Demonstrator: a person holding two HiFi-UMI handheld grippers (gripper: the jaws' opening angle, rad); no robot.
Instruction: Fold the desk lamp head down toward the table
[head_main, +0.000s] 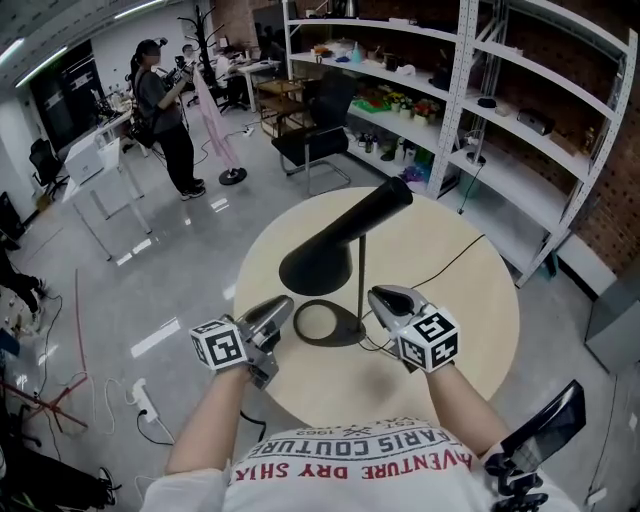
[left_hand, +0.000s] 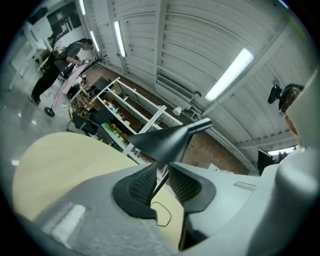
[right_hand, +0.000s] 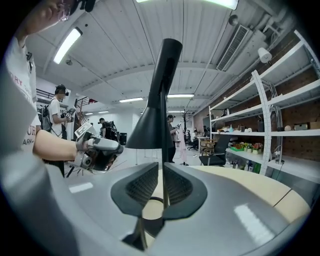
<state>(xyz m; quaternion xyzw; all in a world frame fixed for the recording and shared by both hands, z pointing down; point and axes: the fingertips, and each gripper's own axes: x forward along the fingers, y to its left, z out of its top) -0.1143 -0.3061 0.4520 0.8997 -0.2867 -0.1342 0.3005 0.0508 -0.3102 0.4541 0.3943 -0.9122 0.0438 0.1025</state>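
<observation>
Closest in, the right gripper (right_hand: 160, 167) has the lamp's thin black metal stem (head_main: 360, 270) standing between its jaws. The stem lies close against one pad with a sliver of light on the other side, so the jaws are narrowed round it but not clamped on it. The left gripper (left_hand: 162, 167) has its jaws parted and nothing in them. The stem only shows through the gap, farther ahead, and in the head view this gripper's tips stop just short of the flat black ring base (head_main: 348, 328).

Above and ahead of both grippers, the black cone-shaped lamp head (head_main: 345, 235) sits at the top of the stem. It slopes, with its wide mouth facing down at the round pale-beige table (head_main: 460, 300) and its narrow neck pointing up and away. Neither gripper touches the head.

My reading is that the fold is at least partly made, since the head is tipped down. Whether it has reached the end of its hinge I cannot tell. If anything is left, it is bracing the stem and pressing the head lower.
</observation>
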